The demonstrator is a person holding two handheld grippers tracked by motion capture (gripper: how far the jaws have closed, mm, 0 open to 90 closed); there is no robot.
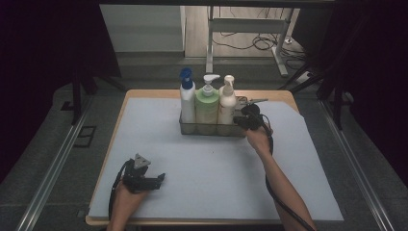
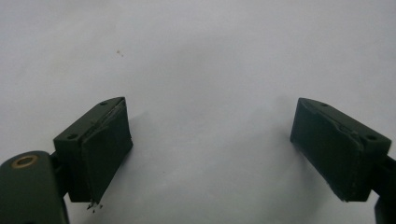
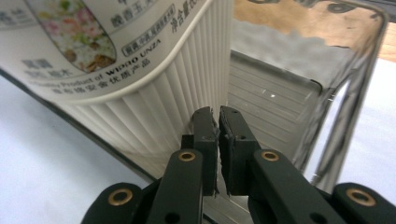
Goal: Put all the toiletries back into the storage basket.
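A clear plastic tray (image 1: 211, 130) stands at the back middle of the table. It holds a white bottle with a blue cap (image 1: 187, 98), a green pump bottle (image 1: 207, 107) and a cream pump bottle (image 1: 227, 103). My right gripper (image 1: 241, 120) is at the tray's right end. In the right gripper view its jaws (image 3: 218, 123) are pressed together on the tray's thin clear wall (image 3: 280, 98), right beside the ribbed cream bottle (image 3: 116, 70). My left gripper (image 1: 160, 178) rests low at the near left, open (image 2: 210, 140), with only bare mat between its pads.
A pale mat (image 1: 202, 168) covers the wooden table (image 1: 144, 94). The tray's right compartment (image 3: 266, 88) has nothing in it. Metal rails (image 1: 53, 163) run along both sides of the table, and a desk frame with cables (image 1: 269, 43) stands beyond the far edge.
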